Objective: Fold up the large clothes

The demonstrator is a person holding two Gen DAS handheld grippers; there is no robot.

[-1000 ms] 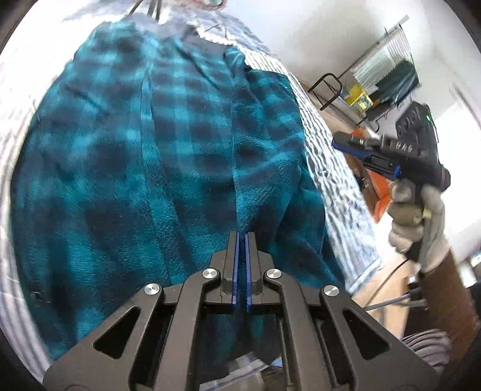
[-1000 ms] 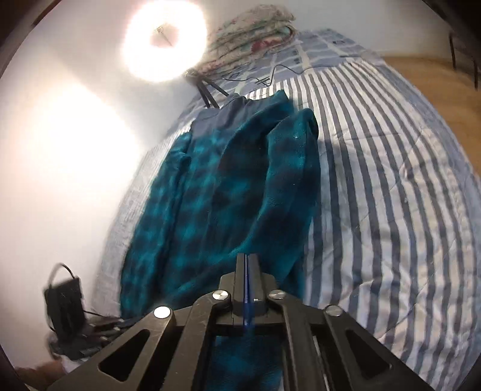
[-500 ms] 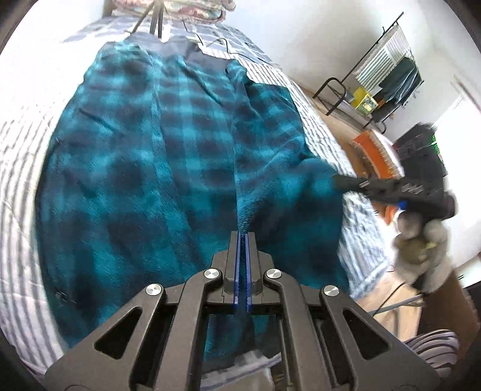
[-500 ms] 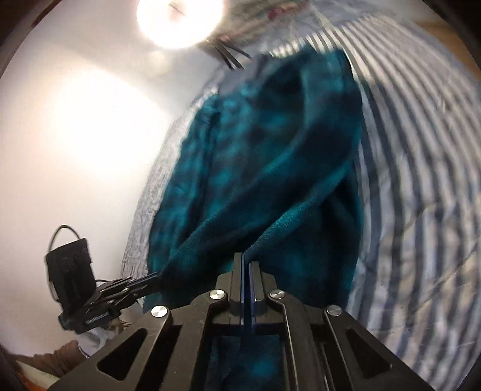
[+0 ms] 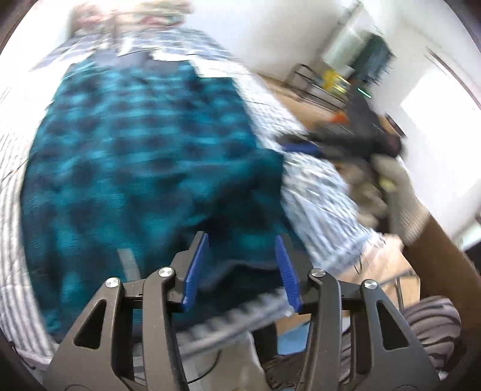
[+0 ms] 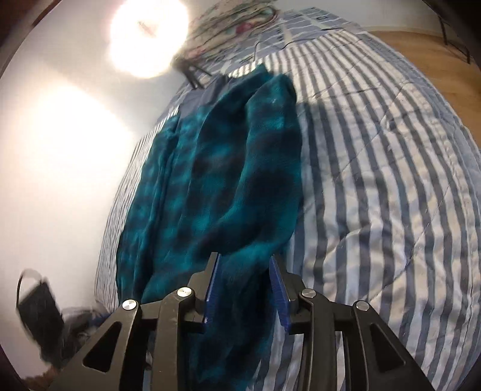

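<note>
A large teal and black plaid fleece garment (image 5: 144,156) lies spread lengthwise on a blue and white striped bed (image 5: 315,180). It also shows in the right wrist view (image 6: 228,168), bunched in long folds on the bed (image 6: 375,180). My left gripper (image 5: 242,240) is open, its blue pads (image 5: 195,267) apart over the garment's near hem. My right gripper (image 6: 245,261) is open, with the cloth's near end lying loose between its blue pads (image 6: 278,294). The right gripper also appears in the left wrist view (image 5: 345,141), held by a gloved hand at the bed's right edge.
A ring light (image 6: 147,36) on a tripod and a folded quilt (image 6: 237,21) stand at the bed's far end. A black bag (image 6: 39,309) sits on the floor by the left wall. Wooden floor and a clothes rack (image 5: 345,69) lie to the right.
Both grippers were shut on the garment's near edge and are now open. The cloth has dropped onto the bed. The left view is blurred with motion.
</note>
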